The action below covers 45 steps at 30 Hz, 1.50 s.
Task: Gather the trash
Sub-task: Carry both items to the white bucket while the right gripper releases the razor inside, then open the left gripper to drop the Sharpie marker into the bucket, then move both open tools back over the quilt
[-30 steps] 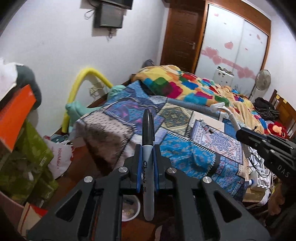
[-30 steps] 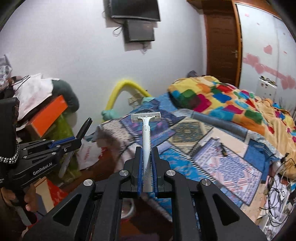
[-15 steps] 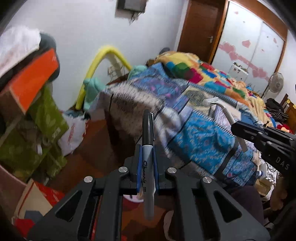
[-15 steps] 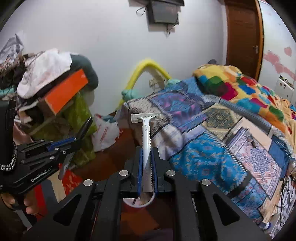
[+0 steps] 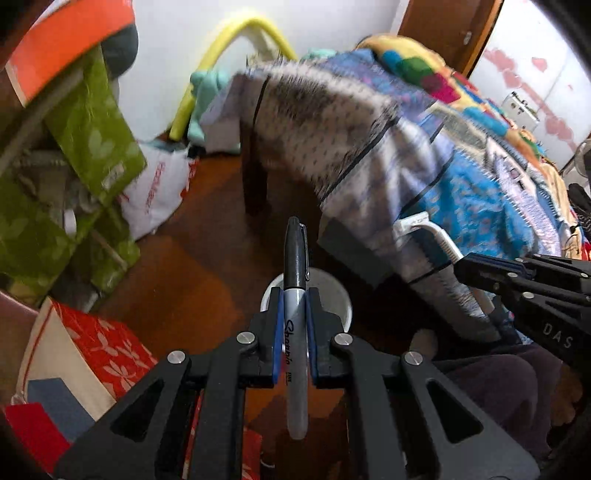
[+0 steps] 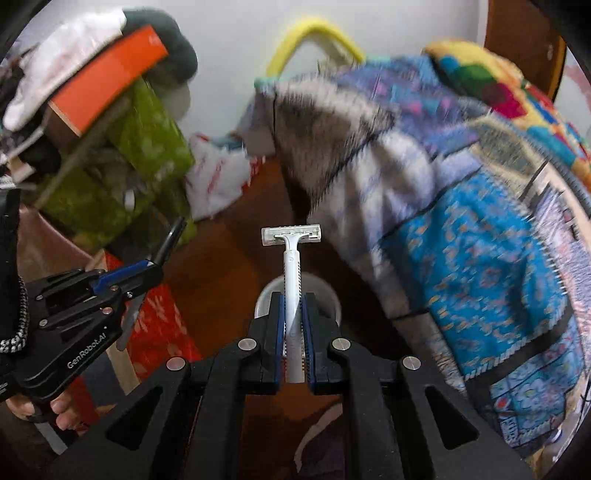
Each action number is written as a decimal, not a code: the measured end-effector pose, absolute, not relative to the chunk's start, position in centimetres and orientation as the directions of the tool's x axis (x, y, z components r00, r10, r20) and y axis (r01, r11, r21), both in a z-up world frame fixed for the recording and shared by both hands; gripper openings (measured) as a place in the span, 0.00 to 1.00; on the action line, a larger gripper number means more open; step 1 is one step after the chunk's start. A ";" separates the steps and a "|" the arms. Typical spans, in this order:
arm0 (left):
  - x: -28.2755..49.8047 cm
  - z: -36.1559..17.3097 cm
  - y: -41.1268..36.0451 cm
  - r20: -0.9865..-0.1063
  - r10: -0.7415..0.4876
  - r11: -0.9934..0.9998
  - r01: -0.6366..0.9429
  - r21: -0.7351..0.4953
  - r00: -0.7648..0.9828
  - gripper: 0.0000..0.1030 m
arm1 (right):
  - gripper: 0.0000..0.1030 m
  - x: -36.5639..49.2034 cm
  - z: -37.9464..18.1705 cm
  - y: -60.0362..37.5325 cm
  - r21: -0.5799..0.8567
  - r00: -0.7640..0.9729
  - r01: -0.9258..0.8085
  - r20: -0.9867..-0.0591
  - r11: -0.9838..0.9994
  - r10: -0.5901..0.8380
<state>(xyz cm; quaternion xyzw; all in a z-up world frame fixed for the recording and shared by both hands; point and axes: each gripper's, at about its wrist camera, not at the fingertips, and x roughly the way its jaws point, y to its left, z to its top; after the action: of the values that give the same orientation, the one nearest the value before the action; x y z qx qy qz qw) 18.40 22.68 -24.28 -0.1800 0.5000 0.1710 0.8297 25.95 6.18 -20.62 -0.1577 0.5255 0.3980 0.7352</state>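
My left gripper [image 5: 294, 295] is shut on a black and grey Sharpie marker [image 5: 295, 266], which points forward over a white round cup [image 5: 334, 295] on the wooden floor. My right gripper [image 6: 294, 300] is shut on a white disposable razor [image 6: 291, 258], head forward, above the same white cup [image 6: 325, 291]. The right gripper with the razor shows at the right of the left wrist view [image 5: 461, 264]. The left gripper with the marker shows at the left of the right wrist view [image 6: 155, 269].
A bed with a patterned blue blanket [image 5: 461, 177] hangs over the floor on the right. Green bags [image 5: 92, 122], an orange box [image 6: 107, 77], a white plastic bag [image 5: 155, 192] and a red floral box [image 5: 107, 354] crowd the left. A yellow hoop [image 5: 236, 33] leans on the wall.
Both grippers have tilted down and moved toward the floor. The white cup now sits just ahead of both sets of fingertips. Both still hold their items.
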 end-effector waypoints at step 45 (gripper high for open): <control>22.4 -19.0 19.7 -0.871 0.116 0.892 -0.435 -0.120 0.478 0.27 | 0.22 27.7 -17.0 3.3 0.182 0.160 -0.745 -0.885 0.641 0.438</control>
<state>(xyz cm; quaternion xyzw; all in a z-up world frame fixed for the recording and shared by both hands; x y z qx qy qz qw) 22.36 19.66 -18.96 -0.1648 0.4841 0.1633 0.8437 27.72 3.28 -17.02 -0.1499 0.5127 0.3962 0.7468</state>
